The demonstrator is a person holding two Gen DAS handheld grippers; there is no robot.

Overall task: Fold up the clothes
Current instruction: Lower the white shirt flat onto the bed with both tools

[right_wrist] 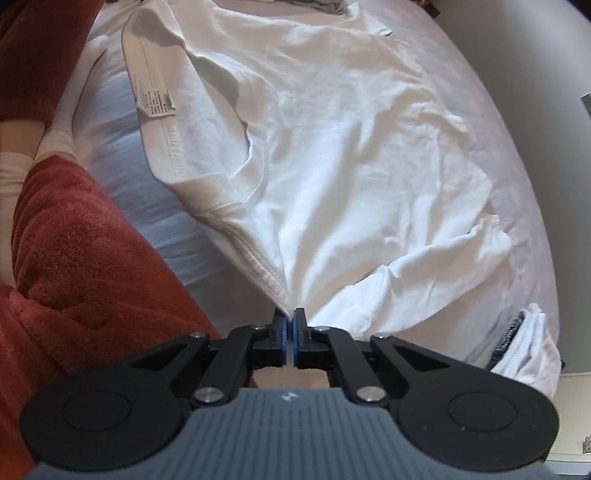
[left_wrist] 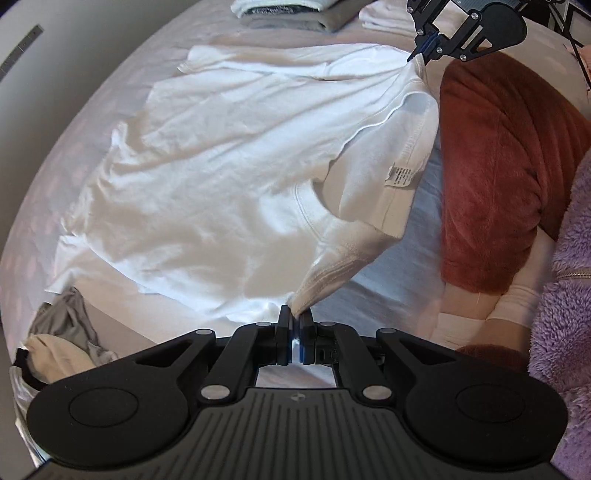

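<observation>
A white T-shirt (left_wrist: 221, 177) lies spread on the bed; it also fills the right wrist view (right_wrist: 351, 147). My left gripper (left_wrist: 295, 317) is shut on a corner of its near edge and lifts it. My right gripper (right_wrist: 290, 317) is shut on the other end of the same edge; it also shows at the top right of the left wrist view (left_wrist: 419, 57). The edge between them is raised and turned over, showing a care label (left_wrist: 400, 175) that also shows in the right wrist view (right_wrist: 155, 101).
The person's rust-red fleece legs (left_wrist: 491, 177) sit beside the shirt, with a lilac fleece sleeve (left_wrist: 569, 295). Folded clothes (left_wrist: 288, 14) are stacked at the far end. A crumpled grey and cream garment (left_wrist: 62, 339) lies at the left. Folded white items (right_wrist: 528, 347) lie at the bed's edge.
</observation>
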